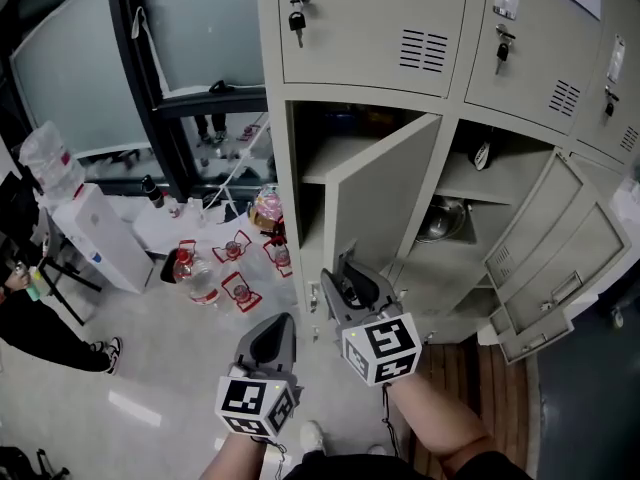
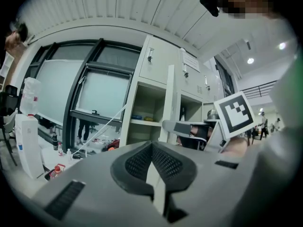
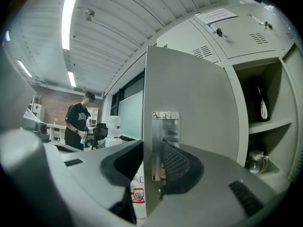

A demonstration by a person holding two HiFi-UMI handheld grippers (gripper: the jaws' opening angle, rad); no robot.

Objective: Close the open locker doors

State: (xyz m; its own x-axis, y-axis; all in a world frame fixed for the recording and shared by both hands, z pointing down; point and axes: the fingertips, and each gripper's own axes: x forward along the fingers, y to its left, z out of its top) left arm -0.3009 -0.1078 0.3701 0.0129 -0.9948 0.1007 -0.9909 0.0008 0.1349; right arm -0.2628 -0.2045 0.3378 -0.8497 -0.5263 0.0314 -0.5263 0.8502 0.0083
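Note:
The cream locker bank (image 1: 370, 28) has an open middle door (image 1: 385, 183) swung out toward me. My right gripper (image 1: 345, 280) is at that door's lower free edge. In the right gripper view the door (image 3: 189, 103) stands edge-on between the jaws of the right gripper (image 3: 152, 167). One pad lies against the door's metal latch plate (image 3: 164, 136), the other against the outer face. My left gripper (image 1: 272, 343) hangs lower and to the left, away from the lockers. In its own view the left gripper (image 2: 152, 163) is shut with nothing in it.
Two more doors (image 1: 545, 223) (image 1: 565, 288) hang open on the right column. Water bottles in red holders (image 1: 215, 273) stand on the floor by the locker's left side. A white water dispenser (image 1: 100, 236) and a person (image 1: 40, 318) are at the far left.

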